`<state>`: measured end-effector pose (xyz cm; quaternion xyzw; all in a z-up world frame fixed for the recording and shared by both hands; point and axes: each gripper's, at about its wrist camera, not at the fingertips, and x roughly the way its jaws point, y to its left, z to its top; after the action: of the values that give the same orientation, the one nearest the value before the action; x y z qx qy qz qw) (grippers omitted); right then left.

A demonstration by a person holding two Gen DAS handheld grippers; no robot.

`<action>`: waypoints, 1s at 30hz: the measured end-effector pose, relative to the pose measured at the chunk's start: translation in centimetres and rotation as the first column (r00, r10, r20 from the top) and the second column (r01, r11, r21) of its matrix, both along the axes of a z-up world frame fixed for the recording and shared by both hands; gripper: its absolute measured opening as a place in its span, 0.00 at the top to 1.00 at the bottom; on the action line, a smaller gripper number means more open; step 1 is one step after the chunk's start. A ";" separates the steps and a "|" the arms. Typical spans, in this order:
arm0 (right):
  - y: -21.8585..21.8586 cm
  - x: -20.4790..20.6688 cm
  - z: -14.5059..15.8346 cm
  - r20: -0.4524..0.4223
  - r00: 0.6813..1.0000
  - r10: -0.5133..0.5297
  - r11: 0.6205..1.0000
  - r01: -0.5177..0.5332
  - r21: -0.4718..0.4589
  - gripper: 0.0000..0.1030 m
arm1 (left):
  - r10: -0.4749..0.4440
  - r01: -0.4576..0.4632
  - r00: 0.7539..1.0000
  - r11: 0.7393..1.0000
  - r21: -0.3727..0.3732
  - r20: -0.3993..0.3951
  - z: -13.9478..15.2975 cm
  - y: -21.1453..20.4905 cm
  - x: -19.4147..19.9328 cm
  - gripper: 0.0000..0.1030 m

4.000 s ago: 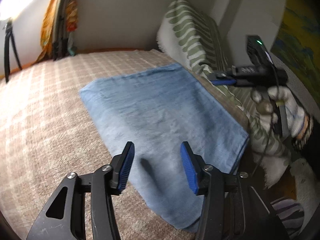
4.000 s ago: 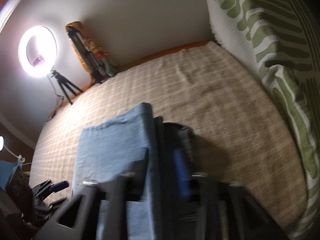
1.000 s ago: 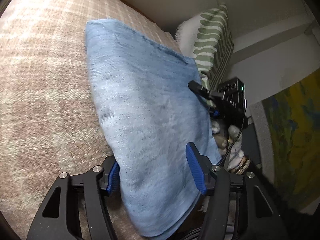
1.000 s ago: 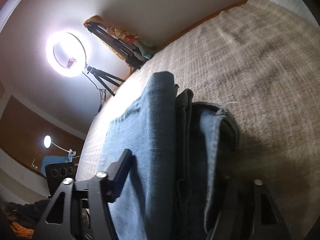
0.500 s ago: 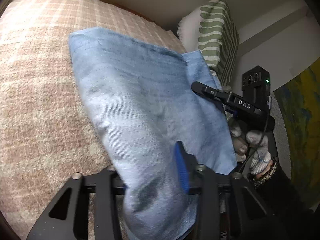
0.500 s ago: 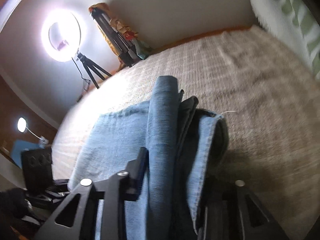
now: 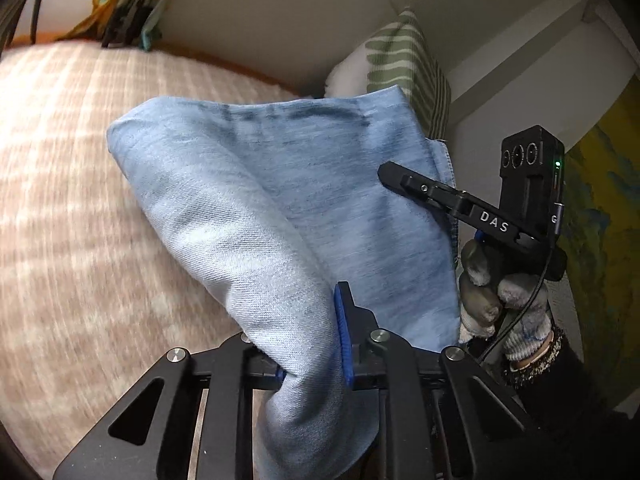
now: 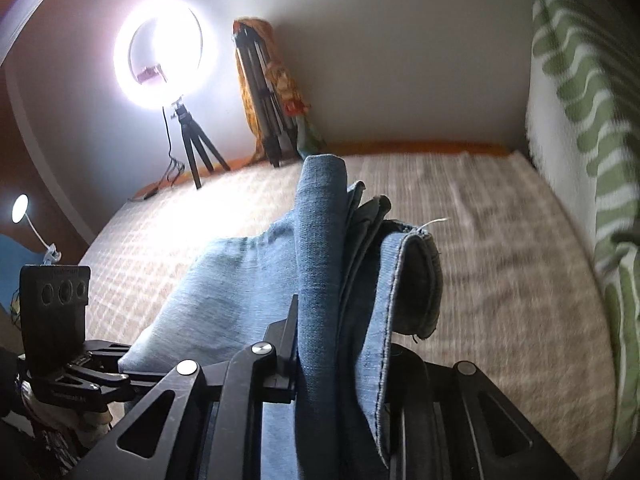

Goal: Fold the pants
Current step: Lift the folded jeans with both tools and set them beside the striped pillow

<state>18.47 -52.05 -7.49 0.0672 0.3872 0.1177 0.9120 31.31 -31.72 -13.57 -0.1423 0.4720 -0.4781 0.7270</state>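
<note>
The folded light-blue denim pants (image 7: 280, 184) are raised at their near edge above the checked bed cover (image 7: 80, 200). My left gripper (image 7: 308, 344) has one corner bunched between its blue pads, and its jaws are closing on the cloth. To the right, my right gripper (image 7: 404, 184) grips the other corner, held by a gloved hand (image 7: 488, 292). In the right wrist view several stacked denim layers (image 8: 320, 220) run between the fingers of my right gripper (image 8: 344, 340), whose jaws are also closing on them. My left gripper (image 8: 92, 378) shows at lower left.
A green-striped white pillow (image 7: 404, 56) stands at the head of the bed, also at the right edge (image 8: 580, 120). A lit ring light (image 8: 160, 54) on a tripod and a folded tripod (image 8: 264, 100) with orange cloth stand beyond the bed's far edge.
Both grippers went from open around the pants' near edge to closed on it. They have lifted that edge off the bed, and the cloth now bulges upward.
</note>
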 end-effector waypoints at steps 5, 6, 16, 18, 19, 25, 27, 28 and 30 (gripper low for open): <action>0.2 1.9 2.0 0.044 0.999 -0.014 1.000 0.015 -0.024 0.81 | 0.005 -0.005 0.999 1.000 -0.010 0.034 1.6 -0.8 2.6 0.83; 0.3 2.3 2.4 0.051 0.999 -0.019 0.999 0.020 -0.026 0.81 | 0.005 -0.005 0.999 1.000 -0.011 0.042 2.0 -1.1 3.3 0.83; -1.1 9.4 5.5 0.133 0.987 -0.087 0.994 0.095 -0.053 0.81 | 0.029 -0.027 0.993 0.999 -0.022 0.114 4.5 -4.9 11.1 0.84; -1.4 10.8 5.7 0.141 0.985 -0.099 0.993 0.107 -0.051 0.81 | 0.033 -0.030 0.991 0.999 -0.023 0.128 4.6 -5.5 12.6 0.84; -1.5 11.8 5.7 0.145 0.984 -0.106 0.992 0.115 -0.053 0.81 | 0.036 -0.033 0.991 0.999 -0.024 0.131 4.5 -5.8 13.6 0.84; -2.2 17.1 5.2 0.161 0.979 -0.126 0.988 0.138 -0.069 0.81 | 0.055 -0.052 0.989 0.998 -0.031 0.137 3.7 -7.2 18.2 0.84; -2.4 18.5 4.7 0.165 0.978 -0.128 0.987 0.142 -0.072 0.81 | 0.059 -0.056 0.988 0.998 -0.027 0.143 3.4 -7.8 19.7 0.84; -2.6 19.6 4.3 0.166 0.977 -0.133 0.987 0.147 -0.072 0.81 | 0.063 -0.060 0.988 0.998 -0.027 0.142 3.2 -8.0 20.4 0.84; -2.9 20.9 3.7 0.163 0.977 -0.139 0.986 0.152 -0.070 0.81 | 0.068 -0.066 0.987 0.998 -0.017 0.143 2.6 -8.6 22.0 0.84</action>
<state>39.39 -54.92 -3.81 0.0483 0.3122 0.0397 0.9480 53.28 -40.34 -10.96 -0.1279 0.4102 -0.4652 0.7739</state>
